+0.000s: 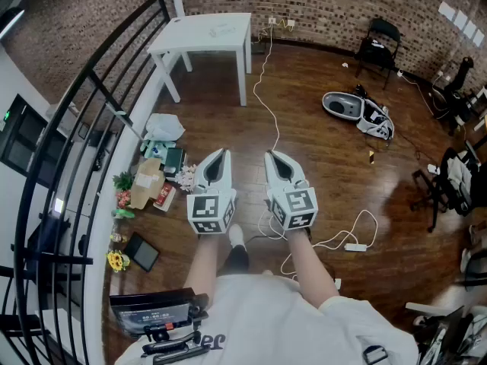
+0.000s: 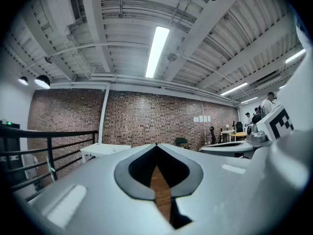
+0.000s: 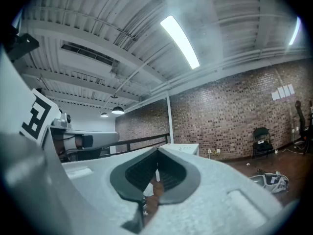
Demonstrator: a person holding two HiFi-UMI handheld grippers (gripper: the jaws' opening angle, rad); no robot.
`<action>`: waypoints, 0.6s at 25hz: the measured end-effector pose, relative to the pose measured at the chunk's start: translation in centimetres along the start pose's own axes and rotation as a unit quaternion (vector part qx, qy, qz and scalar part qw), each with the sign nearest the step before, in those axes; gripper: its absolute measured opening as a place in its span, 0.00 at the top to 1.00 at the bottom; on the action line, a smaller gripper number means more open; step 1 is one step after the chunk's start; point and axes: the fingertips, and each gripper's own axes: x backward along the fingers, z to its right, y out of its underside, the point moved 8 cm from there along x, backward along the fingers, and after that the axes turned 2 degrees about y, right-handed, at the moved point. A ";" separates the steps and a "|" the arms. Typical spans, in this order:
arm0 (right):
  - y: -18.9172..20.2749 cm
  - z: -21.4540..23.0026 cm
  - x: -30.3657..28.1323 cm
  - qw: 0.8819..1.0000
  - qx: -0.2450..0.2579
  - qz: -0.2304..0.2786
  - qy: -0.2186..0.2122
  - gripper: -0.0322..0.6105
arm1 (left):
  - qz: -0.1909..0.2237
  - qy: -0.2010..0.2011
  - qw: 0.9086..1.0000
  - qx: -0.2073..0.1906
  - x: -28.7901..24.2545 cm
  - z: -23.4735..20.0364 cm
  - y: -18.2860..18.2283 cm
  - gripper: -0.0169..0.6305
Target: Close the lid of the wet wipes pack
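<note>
I find no wet wipes pack that I can make out in any view; a faint flat item (image 1: 223, 30) lies on the white table (image 1: 190, 36) far ahead, too small to identify. My left gripper (image 1: 220, 153) and right gripper (image 1: 272, 157) are held side by side at waist height over the wooden floor, pointing forward. Both are shut, tips touching, with nothing between them. In the left gripper view the left gripper (image 2: 156, 145) points at the brick wall and ceiling. In the right gripper view the right gripper (image 3: 157, 150) points the same way, with the white table (image 3: 183, 149) beyond.
A black railing (image 1: 91, 120) runs along the left. Boxes, bags and artificial flowers (image 1: 152, 181) lie on the floor beside it. A white cable (image 1: 266, 90) and power strip (image 1: 355, 246) cross the floor. A grey-white device (image 1: 350, 106) and black chair (image 1: 379, 40) stand at right.
</note>
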 end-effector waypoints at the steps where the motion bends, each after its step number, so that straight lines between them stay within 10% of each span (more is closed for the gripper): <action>1: -0.2 -0.2 -2.0 1.000 0.002 0.004 -0.003 0.97 | 0.003 0.000 1.000 -0.004 -1.1 -1.5 -0.4 0.95; 15: -2.8 -3.8 -22.8 0.998 0.050 0.011 -0.044 0.97 | 0.019 0.003 1.000 0.007 -13.5 -17.8 -2.0 0.95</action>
